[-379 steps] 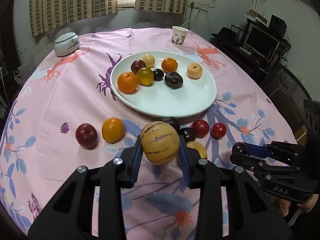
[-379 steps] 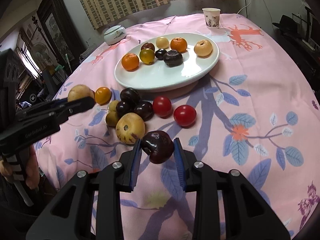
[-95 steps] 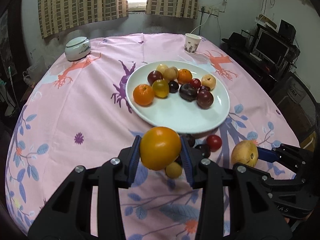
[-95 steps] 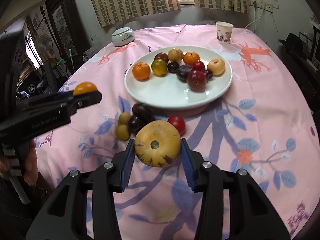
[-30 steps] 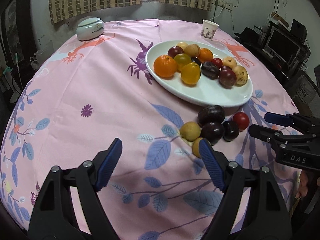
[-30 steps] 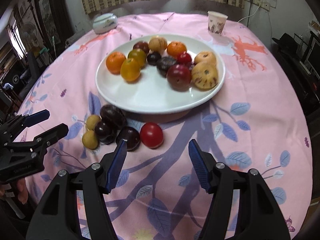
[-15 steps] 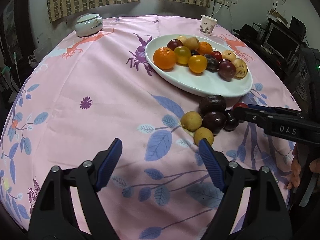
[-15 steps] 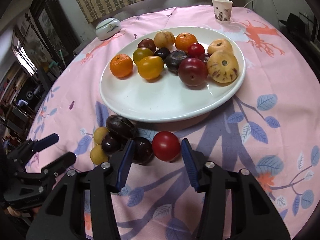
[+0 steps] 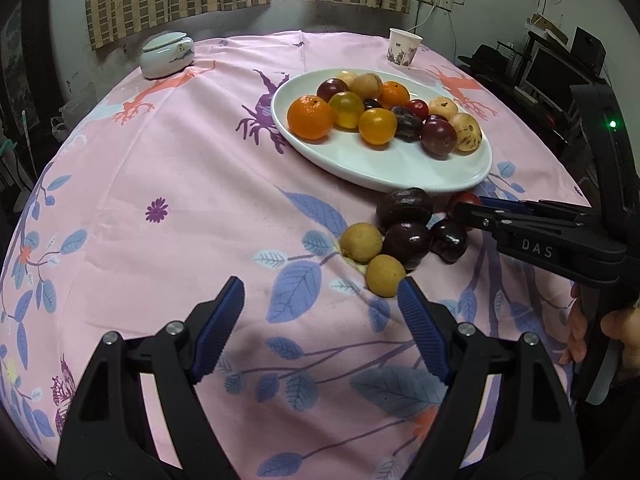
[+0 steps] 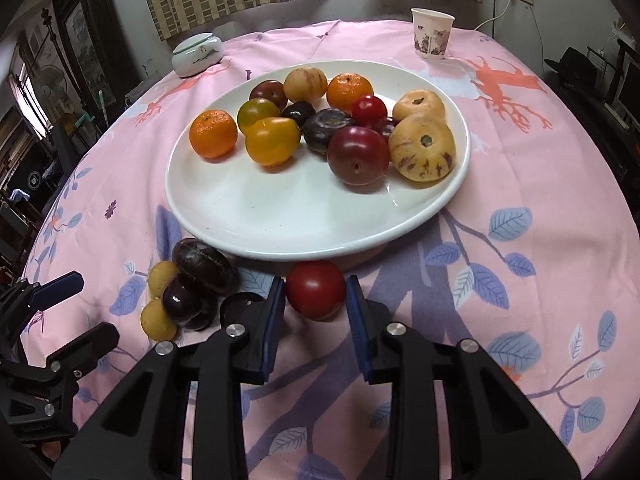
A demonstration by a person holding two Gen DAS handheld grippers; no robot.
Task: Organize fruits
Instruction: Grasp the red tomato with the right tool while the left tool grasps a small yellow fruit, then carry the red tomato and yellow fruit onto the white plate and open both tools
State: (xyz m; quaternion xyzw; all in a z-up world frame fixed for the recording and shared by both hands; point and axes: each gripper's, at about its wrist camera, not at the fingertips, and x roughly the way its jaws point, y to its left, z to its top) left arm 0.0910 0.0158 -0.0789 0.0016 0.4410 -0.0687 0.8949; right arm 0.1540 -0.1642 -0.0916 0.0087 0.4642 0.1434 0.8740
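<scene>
Pink floral cloth on round table [image 9: 168, 152]; curtained window behind, lidded ceramic jar [image 9: 167, 54] far left, paper cup [image 10: 433, 38] far right.

Left gripper [image 9: 320, 314]: spread wide, empty, hovering low just short of loose fruit cluster. Nearest item = small yellow fruit [image 9: 385, 275], by right finger, not touching as far as visible.

Cluster off plate, L→R: 2 small yellow fruits, large dark wrinkled fruit [image 10: 205, 265], 2–3 dark plums [image 9: 407, 240], then red tomato [image 10: 315, 289]. All on cloth, just beside plate's near rim.

White plate [image 10: 280, 216]: approx. 12 fruits grouped at far half (tangerines, yellow plum, dark plums, striped melon-like fruits); near half bare.

Right gripper [image 10: 315, 307]: fingers bracket tomato both sides, narrow gap each side, not yet clamped; tomato on cloth.

Est. progress: approx. two-thirds done. Remaining: tomato (pick in hand), then approx. 5–6 cluster items to plate.
</scene>
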